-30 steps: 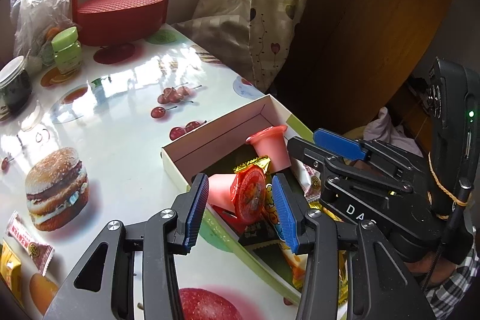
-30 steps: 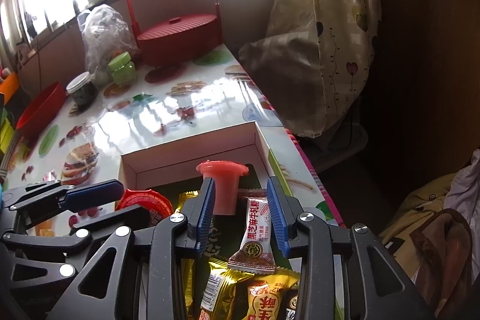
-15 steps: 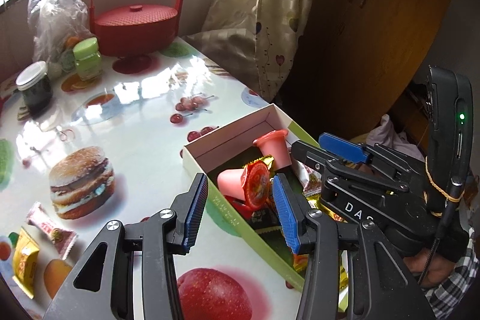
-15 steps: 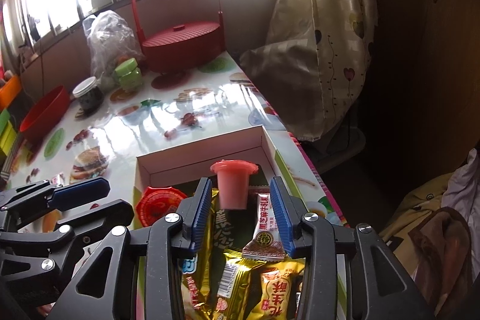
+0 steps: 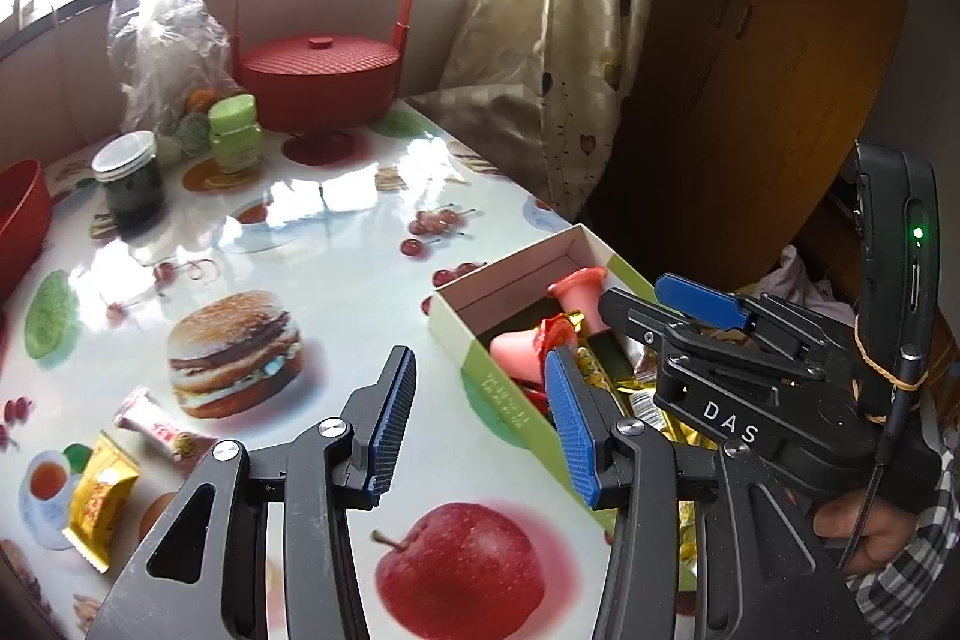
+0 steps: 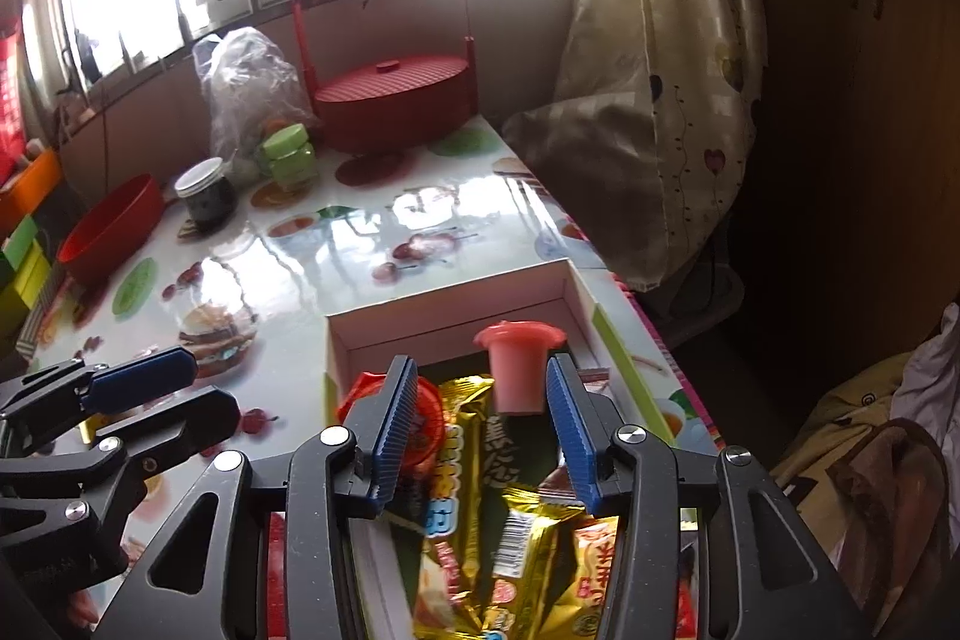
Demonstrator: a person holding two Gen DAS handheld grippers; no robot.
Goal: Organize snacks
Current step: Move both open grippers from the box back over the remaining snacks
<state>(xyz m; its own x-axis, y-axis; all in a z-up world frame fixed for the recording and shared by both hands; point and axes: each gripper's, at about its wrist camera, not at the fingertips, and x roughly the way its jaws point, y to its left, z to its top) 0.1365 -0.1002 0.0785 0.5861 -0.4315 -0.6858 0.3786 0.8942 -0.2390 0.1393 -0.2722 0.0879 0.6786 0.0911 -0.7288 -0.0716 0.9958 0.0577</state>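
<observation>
An open cardboard box at the table's right edge holds snacks: an upright pink jelly cup, a red-lidded cup on its side and several gold packets. My left gripper is open and empty above the table, just left of the box. My right gripper is open and empty above the box's snacks; it shows in the left wrist view. Two loose snacks lie on the table at the left: a pink-white packet and a yellow packet.
A red lidded basket, a plastic bag, a green jar and a dark jar stand at the back. A red bowl sits far left. A curtain hangs beyond the table's right edge.
Both grippers have pulled back and up from the box. The left one has shifted left, off the box and over the table. Both stay open.
</observation>
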